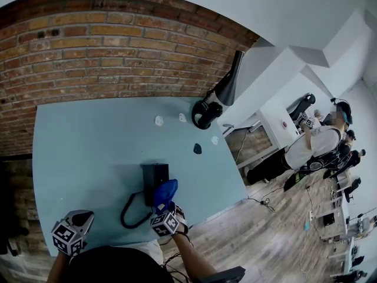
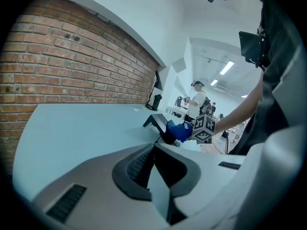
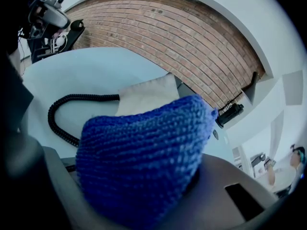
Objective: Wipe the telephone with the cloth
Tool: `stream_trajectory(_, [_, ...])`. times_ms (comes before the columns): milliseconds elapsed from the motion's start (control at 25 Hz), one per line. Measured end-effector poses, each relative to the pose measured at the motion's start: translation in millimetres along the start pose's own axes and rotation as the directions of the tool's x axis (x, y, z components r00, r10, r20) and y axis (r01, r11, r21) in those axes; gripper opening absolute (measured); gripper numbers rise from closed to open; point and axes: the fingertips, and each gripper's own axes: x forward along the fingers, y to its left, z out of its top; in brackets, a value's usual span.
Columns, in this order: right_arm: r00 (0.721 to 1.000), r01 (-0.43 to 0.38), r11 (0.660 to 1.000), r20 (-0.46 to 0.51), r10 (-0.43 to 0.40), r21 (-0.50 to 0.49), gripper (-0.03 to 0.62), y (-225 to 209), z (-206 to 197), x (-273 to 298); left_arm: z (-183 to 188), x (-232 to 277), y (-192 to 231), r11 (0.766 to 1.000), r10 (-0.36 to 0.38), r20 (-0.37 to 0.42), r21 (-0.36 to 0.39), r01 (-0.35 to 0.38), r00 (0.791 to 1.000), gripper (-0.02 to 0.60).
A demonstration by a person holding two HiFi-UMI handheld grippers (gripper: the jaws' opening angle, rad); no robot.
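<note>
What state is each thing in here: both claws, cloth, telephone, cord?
Left claw: shut, empty.
Right claw: shut on the cloth.
Cloth: bunched, over the telephone's near end.
Telephone: resting on the table.
Cord: looped on the table.

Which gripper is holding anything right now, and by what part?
The right gripper grips the blue knitted cloth by its bunched near end; the rest bulges forward toward the telephone. The left gripper holds nothing.
</note>
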Motion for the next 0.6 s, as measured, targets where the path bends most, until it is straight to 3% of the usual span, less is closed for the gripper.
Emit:
stream_trajectory(80, [0.999,-0.034,0.989,0.002,0.034,0.146,0.046,-1.3,-1.6,-2.4,0.9,0.9,-0.5,1.0,-0.002,-0.002,-0.001,0.002,1.0,0.021])
stream_trajectory(200, [0.988,-0.147,0.923,0.001,0.157,0.357,0.052,1.3,-7.3,-6.0,2.2,1.7,0.7,1.0,0.0,-0.006,-0.005,0.0,1.0,0.021])
stream_trajectory(320, [0.94,-0.31,0.837,0.013,0.342,0.451,0.064,10.9,-15.3,-13.3,1.0,-1.5,5.4,1.0,0.01,-0.014,-0.015,-0.01,1.0,0.021])
stream_trajectory(400, [0.913,-0.379,0.791,0.054,0.405,0.48,0.068,4.3,-14.8,-17.6,-0.6,-3.3,11.2,1.0,0.017,-0.023,-0.02,-0.017,1.0,0.021])
stream_trajectory(480, [0.905,-0.414,0.757,0.142,0.4,0.506,0.074,-17.6,-1.1,-23.1,-0.3,-6.0,17.4,0.999,0.028,-0.027,-0.026,-0.028,0.999,0.021])
stream_trajectory(600, [0.92,-0.389,0.717,0.281,0.272,0.578,0.075,-78.5,31.7,-25.4,-0.1,-8.9,27.9,0.998,0.045,-0.032,-0.036,-0.047,0.998,0.021])
